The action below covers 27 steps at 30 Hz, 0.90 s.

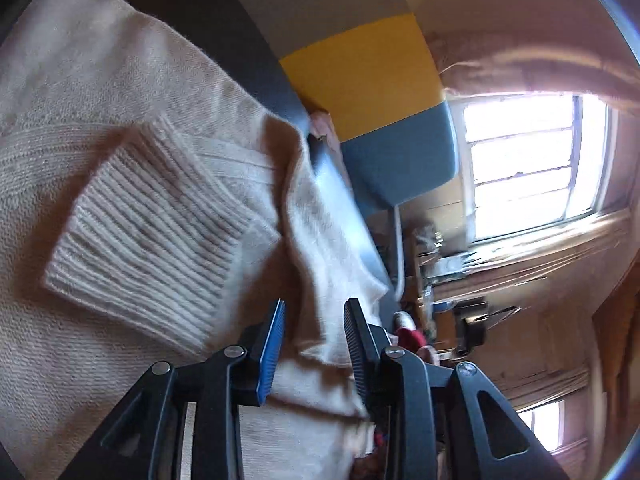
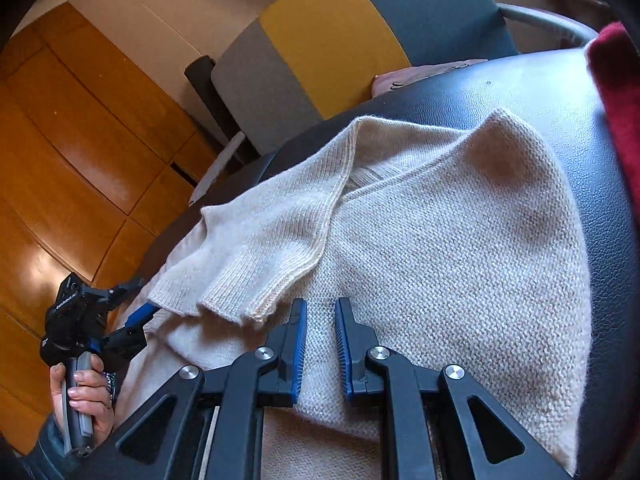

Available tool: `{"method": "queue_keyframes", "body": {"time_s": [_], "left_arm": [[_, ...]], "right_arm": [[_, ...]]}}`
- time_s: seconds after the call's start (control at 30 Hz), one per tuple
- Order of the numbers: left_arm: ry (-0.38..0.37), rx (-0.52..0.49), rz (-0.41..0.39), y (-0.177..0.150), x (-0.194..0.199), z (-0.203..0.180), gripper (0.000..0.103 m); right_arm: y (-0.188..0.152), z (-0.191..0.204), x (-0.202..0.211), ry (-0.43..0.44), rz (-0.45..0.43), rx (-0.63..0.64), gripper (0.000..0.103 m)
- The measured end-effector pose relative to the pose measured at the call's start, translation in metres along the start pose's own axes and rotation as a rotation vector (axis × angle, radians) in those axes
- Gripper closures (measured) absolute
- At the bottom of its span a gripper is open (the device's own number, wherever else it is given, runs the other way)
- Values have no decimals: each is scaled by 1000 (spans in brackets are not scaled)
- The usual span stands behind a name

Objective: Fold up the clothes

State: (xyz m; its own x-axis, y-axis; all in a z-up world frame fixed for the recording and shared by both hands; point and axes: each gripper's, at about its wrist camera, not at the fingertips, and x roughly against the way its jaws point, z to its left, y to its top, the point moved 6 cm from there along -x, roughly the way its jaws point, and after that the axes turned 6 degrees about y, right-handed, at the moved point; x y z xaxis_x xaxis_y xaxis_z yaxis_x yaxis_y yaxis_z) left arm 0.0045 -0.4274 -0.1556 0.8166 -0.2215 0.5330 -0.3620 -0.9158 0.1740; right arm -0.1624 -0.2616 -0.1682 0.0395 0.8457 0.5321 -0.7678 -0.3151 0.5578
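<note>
Both sleeves (image 2: 256,264) look folded in over my sweater (image 2: 440,272) on the black counter (image 2: 560,92); the body fold remains. Left jaws (image 1: 316,344) released astride its edge, right jaws (image 2: 320,344) slightly parted, probably empty.

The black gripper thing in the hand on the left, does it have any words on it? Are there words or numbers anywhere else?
Left gripper: small white print on its black camera body, too small and blurred to read.
Pink cushion behind the black seat: dark squiggly marks, not readable as words.
Cream sweater, red cloth, striped chair, wooden cupboard: no words or numbers.
</note>
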Motion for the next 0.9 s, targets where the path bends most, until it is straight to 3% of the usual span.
{"method": "queue_keyframes", "body": {"time_s": [0.07,0.2,0.3,0.33,0.47,0.57,0.67,0.8,0.9], "left_arm": [[23,-20,19,-1,-7,-4,70],[147,-84,33,-10,-26,-3,72],[257,-195,-11,-20,-27,-4,96],[279,-240,-23,-23,-27,-7,99],[351,-373,-66,-31,-15,-18,99],[386,-399,-79,-32,-11,-10,99],[366,-453,-94,-34,-13,-6,97],[404,-498,-126,-37,-16,-15,96],[481,-559,-202,-43,-6,-31,79]], "right_arm": [[0,0,1,3,-2,-1,88],[0,-2,3,14,-6,-9,88],[-1,-2,5,8,-5,-1,88],[-1,-2,4,5,-5,2,88],[0,-1,4,7,-6,1,88],[1,-1,2,8,-6,1,88],[2,-2,1,5,-5,2,88],[2,-2,0,-10,-1,15,88],[2,-1,-1,-18,-1,21,88]]}}
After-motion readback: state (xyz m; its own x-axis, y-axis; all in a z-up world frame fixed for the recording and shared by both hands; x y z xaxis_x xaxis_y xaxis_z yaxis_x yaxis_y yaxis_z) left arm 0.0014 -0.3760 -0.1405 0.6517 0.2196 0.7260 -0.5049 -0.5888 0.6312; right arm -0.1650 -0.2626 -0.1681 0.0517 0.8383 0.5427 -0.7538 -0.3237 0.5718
